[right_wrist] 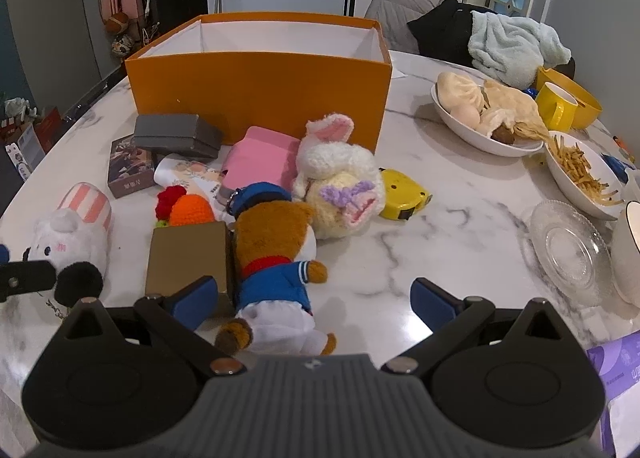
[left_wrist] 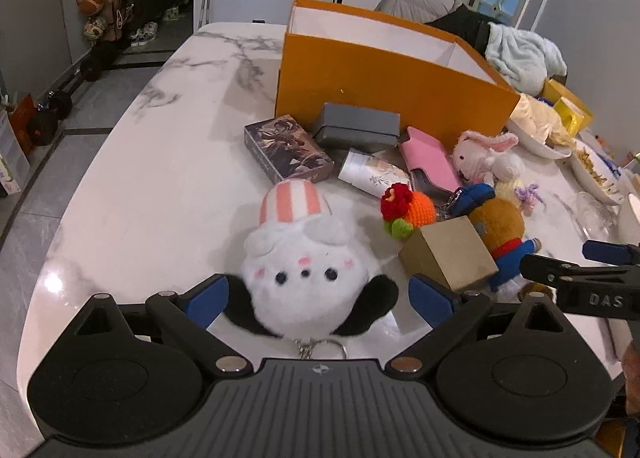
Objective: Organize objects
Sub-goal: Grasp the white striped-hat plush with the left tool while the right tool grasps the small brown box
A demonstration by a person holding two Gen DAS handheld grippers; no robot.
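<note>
White plush toy (left_wrist: 304, 278) between wide-spread left hand-held gripper (left_wrist: 320, 300) fingers, untouched

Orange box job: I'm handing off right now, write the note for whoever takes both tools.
Left tool: open, jaws either side of the white round plush with the pink-striped hat, not closed on it.
Right tool: open, holding nothing, over the brown plush bear in a blue sailor jacket.
Orange cardboard box: stands at the back of the white marble table; no items visible inside.
Done: nothing boxed, as far as visible.
Left: both plushes, the gold cube box, crocheted bunny, pink case and the rest.
</note>
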